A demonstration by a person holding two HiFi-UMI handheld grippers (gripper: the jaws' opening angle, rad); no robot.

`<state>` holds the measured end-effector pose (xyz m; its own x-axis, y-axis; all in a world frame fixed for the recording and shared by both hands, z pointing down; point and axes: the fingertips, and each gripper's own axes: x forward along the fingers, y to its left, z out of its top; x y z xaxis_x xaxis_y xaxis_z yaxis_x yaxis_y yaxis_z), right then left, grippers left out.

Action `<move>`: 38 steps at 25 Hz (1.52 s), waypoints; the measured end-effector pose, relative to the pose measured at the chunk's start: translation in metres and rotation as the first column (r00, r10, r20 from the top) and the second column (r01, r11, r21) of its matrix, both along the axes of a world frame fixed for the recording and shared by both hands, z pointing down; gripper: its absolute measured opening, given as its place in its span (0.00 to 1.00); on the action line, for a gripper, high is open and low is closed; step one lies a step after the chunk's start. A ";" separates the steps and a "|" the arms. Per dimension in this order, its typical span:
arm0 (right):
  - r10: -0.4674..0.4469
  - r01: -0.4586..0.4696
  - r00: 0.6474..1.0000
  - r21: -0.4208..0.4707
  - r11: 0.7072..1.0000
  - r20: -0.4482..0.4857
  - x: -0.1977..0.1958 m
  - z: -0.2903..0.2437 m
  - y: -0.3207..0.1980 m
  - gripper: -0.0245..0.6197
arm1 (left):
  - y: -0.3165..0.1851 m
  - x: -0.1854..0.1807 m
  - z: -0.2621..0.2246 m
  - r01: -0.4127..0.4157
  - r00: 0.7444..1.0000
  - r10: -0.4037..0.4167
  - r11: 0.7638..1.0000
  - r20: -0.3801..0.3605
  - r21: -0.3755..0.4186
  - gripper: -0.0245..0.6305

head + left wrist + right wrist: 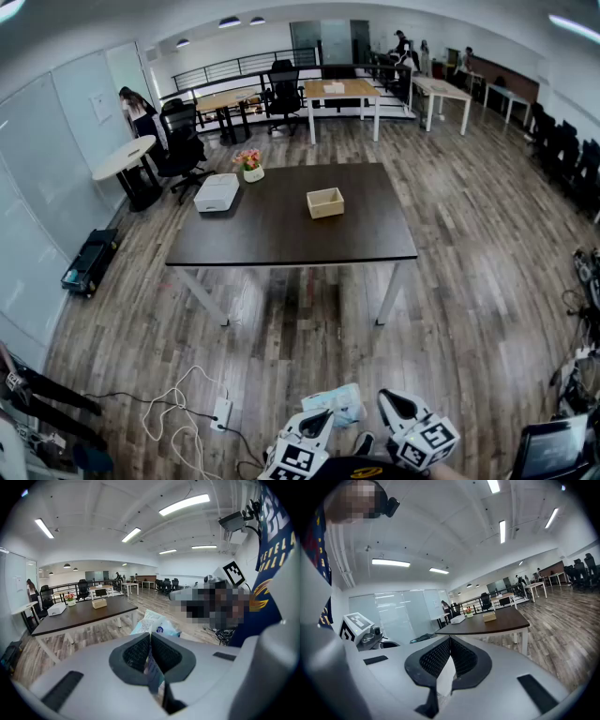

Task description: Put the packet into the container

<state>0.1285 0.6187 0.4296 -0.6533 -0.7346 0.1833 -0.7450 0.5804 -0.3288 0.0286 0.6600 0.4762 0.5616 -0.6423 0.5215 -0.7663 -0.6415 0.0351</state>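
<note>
Floor between table edge and packet

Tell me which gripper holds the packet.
The left gripper: its jaws pinch the light-blue packet; the right gripper holds none.

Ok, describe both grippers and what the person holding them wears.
The left gripper and right gripper are alike: smooth light-grey shells, dark mesh-textured pads, each with a cube of black-and-white square markers. The person wears a navy top with yellow print.

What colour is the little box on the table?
The box is light tan; the head view shows it best.
</note>
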 end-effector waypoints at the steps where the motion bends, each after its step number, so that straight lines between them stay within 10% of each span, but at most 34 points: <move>1: 0.000 0.000 1.000 0.002 1.000 0.000 0.002 -0.002 -0.001 0.06 | -0.001 0.002 -0.002 -0.001 1.000 0.001 1.000 0.000 0.001 0.05; 24: -0.024 0.022 0.993 0.022 1.000 0.113 0.057 -0.013 -0.038 0.06 | -0.043 0.045 -0.003 0.076 0.997 -0.076 0.997 0.026 0.004 0.05; 38: -0.090 0.089 0.995 0.029 0.996 0.038 0.005 -0.008 -0.130 0.08 | -0.146 0.011 0.017 0.032 0.999 -0.031 0.999 0.013 -0.003 0.05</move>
